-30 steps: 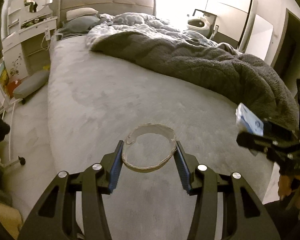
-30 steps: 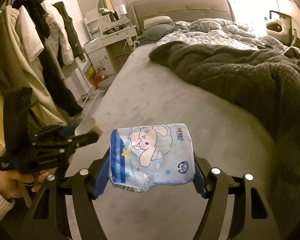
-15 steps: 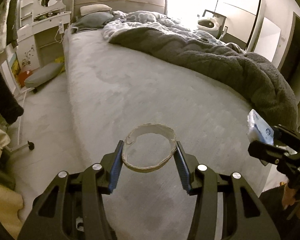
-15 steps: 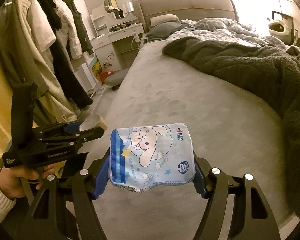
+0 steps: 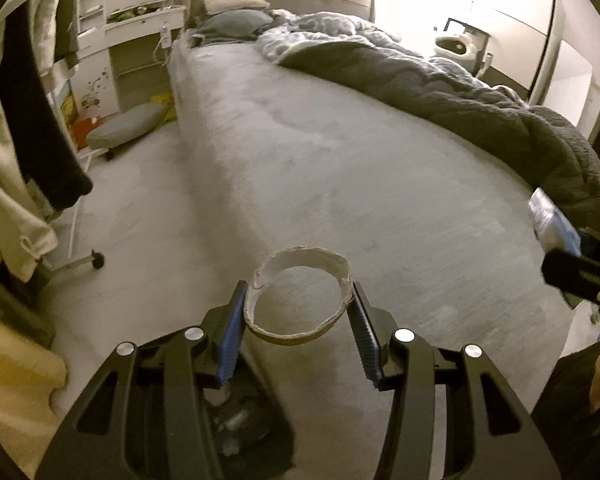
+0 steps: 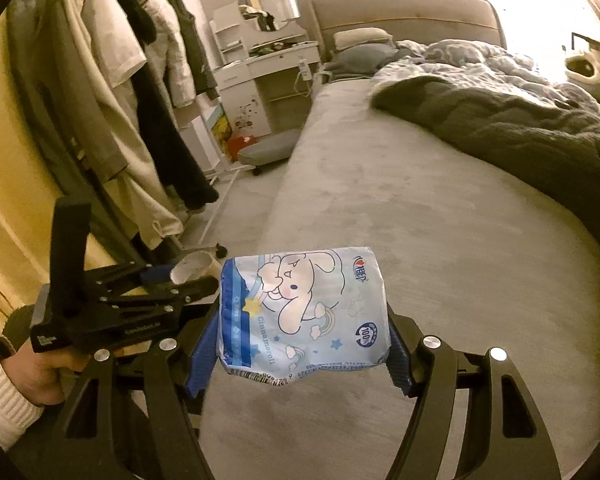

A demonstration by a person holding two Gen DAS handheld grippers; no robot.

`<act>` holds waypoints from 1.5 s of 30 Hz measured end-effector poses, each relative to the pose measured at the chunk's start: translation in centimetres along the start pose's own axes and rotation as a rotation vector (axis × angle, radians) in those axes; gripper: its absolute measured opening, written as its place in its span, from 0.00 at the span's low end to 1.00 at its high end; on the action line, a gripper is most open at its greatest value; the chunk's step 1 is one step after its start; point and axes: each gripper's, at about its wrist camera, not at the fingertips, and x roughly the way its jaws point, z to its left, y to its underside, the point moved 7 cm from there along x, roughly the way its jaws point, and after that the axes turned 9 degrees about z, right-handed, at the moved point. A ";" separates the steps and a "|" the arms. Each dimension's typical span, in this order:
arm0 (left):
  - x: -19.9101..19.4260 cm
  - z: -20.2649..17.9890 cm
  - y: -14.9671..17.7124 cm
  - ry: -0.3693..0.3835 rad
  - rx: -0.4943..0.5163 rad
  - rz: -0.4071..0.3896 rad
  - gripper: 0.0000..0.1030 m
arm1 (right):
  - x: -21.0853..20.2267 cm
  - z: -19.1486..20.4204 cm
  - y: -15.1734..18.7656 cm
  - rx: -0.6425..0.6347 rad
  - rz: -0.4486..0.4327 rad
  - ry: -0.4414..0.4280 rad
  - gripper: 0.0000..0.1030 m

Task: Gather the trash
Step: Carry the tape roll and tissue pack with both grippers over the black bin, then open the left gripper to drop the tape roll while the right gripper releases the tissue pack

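In the left wrist view a flattened cardboard ring point(image 5: 290, 336) sits squeezed between the blue pads of my left gripper point(image 5: 299, 286), which is shut on it above the near corner of the bed. In the right wrist view a blue-and-white tissue packet point(image 6: 304, 312) with a cartoon figure is clamped by its two ends in my right gripper point(image 6: 300, 356). The left gripper point(image 6: 172, 280) with the ring point(image 6: 192, 268) shows there at the left, in a hand point(image 6: 36, 372) with a white cuff. The right gripper point(image 5: 572, 272) and its packet point(image 5: 548, 220) appear at the left view's right edge.
The grey bed point(image 5: 340, 168) carries a dark blanket point(image 5: 460, 100) on its far side. A dark container point(image 5: 236, 420) with pale scraps lies under the left fingers. Hanging clothes point(image 6: 120, 100), a white dressing table point(image 6: 260, 72) and a low grey stool point(image 5: 128, 124) line the floor at the left.
Both grippers have moved leftwards past the bed's near corner toward the floor and the clothes rack, keeping their grips. The dark container has come into view under the left gripper.
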 end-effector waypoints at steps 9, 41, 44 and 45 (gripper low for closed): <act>1.3 5.3 2.4 -0.054 -0.077 0.068 0.51 | 2.0 3.8 -1.0 -0.053 0.019 -0.048 0.68; 9.2 16.1 15.9 -0.081 -0.225 0.521 0.52 | 11.7 16.1 -2.3 -0.190 0.151 -0.223 0.68; 9.1 16.8 16.8 -0.073 -0.243 0.533 0.58 | 12.9 16.8 -2.2 -0.192 0.177 -0.221 0.68; 9.0 17.1 17.0 -0.066 -0.249 0.530 0.61 | 13.3 17.0 -2.1 -0.195 0.185 -0.220 0.68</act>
